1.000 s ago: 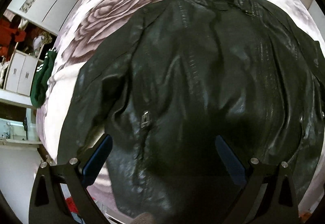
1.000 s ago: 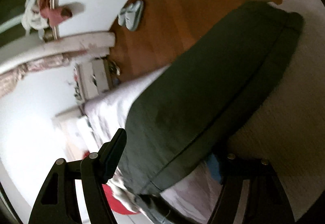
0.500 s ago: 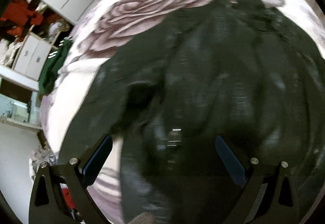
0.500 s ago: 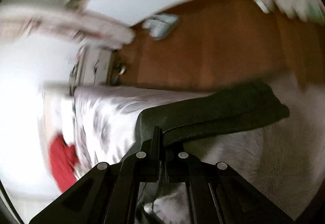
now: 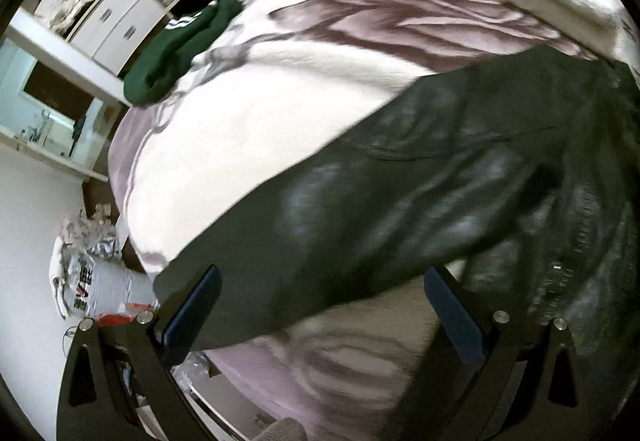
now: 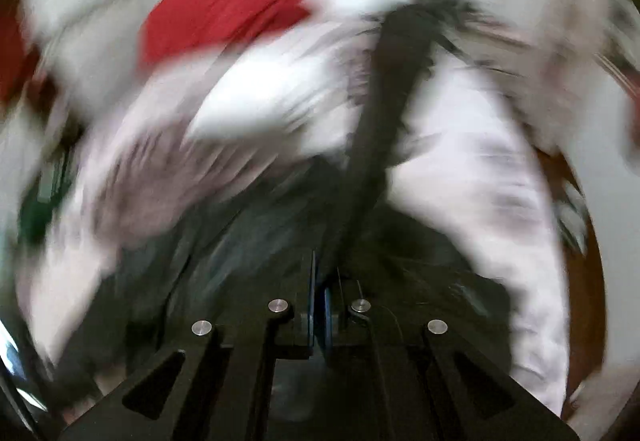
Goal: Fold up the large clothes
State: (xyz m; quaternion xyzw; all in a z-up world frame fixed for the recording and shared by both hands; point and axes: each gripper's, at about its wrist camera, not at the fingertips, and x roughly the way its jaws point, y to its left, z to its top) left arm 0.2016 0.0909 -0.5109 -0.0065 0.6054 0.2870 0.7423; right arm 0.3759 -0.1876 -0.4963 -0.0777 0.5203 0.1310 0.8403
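Two changes worth flagging.

Over at the right gripper (image 6: 320, 281): gone from wide open around a dark cuff to pinched fully shut, with a dark strip of the jacket (image 6: 384, 121) running up and away from between the jaws. Looks like a proper grab of that sleeve end, though too smeared to swear exactly which bit of cloth. Heavy blur all over that view, so probably mid-swing, hauling it across the bedspread (image 6: 480, 181) already.

Over at the left gripper (image 5: 320, 277): no longer hovering over the zipped front of the jacket, now slid sideways to the other sleeve (image 5: 340, 225) and pointing steeply down. Wide open, nothing held, not touching anything. Sleeve lying flat right ahead of the gripper and between the fingers (image 5: 192, 305), cuff end just by the left-hand one, rest of the jacket body off to the gripper's right. Beyond the fingertips, only bare rose-print bedspread, then a green top (image 5: 176, 57) well clear at the far edge.

Meaning for the fold: one sleeve in hand, second one lined up but not grabbed yet. Guessing next up is dropping onto that cuff and closing, then bringing both sleeves in over the body. Slippery-looking leather, so probably worth a deep bite.
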